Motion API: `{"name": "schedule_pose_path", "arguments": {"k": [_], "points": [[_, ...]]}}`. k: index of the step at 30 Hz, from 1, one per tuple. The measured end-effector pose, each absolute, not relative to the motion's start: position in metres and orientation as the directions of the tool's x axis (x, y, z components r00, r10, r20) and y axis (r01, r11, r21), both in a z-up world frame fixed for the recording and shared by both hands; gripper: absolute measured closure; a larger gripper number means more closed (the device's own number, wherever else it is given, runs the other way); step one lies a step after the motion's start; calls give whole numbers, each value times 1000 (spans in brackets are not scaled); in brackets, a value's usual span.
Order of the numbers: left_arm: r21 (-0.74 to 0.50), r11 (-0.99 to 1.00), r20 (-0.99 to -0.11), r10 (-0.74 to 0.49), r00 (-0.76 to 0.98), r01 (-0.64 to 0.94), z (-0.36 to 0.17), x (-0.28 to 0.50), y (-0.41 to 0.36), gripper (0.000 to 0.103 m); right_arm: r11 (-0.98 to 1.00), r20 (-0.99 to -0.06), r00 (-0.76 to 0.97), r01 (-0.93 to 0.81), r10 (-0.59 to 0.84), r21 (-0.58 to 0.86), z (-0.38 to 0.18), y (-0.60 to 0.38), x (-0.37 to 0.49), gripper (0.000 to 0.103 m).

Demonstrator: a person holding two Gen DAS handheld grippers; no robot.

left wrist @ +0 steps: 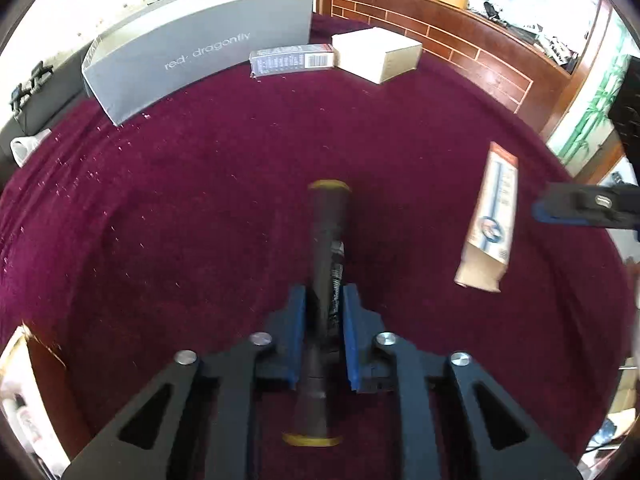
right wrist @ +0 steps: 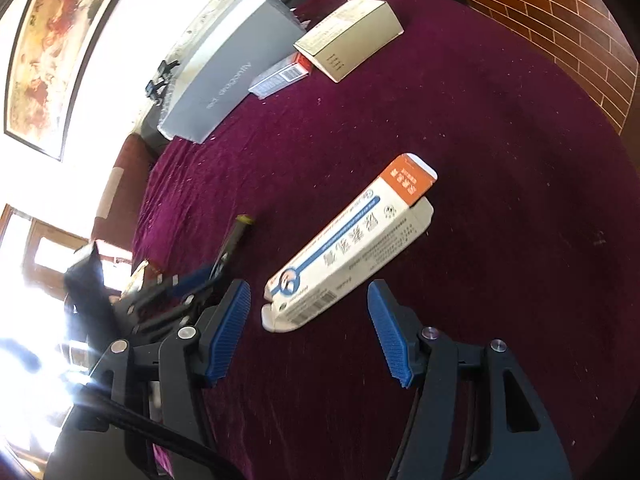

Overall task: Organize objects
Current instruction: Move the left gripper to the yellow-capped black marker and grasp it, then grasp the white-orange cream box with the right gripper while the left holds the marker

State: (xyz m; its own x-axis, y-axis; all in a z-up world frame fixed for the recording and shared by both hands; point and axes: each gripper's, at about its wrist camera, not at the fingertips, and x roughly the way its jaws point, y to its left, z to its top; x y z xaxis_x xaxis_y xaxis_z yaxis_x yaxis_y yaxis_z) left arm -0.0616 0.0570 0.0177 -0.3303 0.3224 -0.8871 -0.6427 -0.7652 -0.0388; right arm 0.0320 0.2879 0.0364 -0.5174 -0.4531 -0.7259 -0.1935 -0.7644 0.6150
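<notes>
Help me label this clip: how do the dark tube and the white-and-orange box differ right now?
The dark tube is a slim cylinder with yellow ends; the white-and-orange box is a long printed carton. The tube is clamped between the left gripper's blue pads; the box lies free, with the right gripper open just short of its near end. Both are elongated and over the maroon cloth.
</notes>
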Motion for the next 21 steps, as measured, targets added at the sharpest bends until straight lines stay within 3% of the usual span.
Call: {"name": "schedule_pose_path", "arguments": {"k": [6,13,21], "points": [[-47,-785,-882,322,-343,-617,17,-54,63,90,-818,-780,-504,-219,-372,532,30,270,14,43],[123,-794,-836,240,-493,-595,15,-36,82,88,-866,-835,-485,-268,-258,423,27,255,-6,43],[-24,-845,-868,283,-408,-535,19,-33,55,92,-950,-882,-470,-254,-45,184,25,219,-23,42]]}}
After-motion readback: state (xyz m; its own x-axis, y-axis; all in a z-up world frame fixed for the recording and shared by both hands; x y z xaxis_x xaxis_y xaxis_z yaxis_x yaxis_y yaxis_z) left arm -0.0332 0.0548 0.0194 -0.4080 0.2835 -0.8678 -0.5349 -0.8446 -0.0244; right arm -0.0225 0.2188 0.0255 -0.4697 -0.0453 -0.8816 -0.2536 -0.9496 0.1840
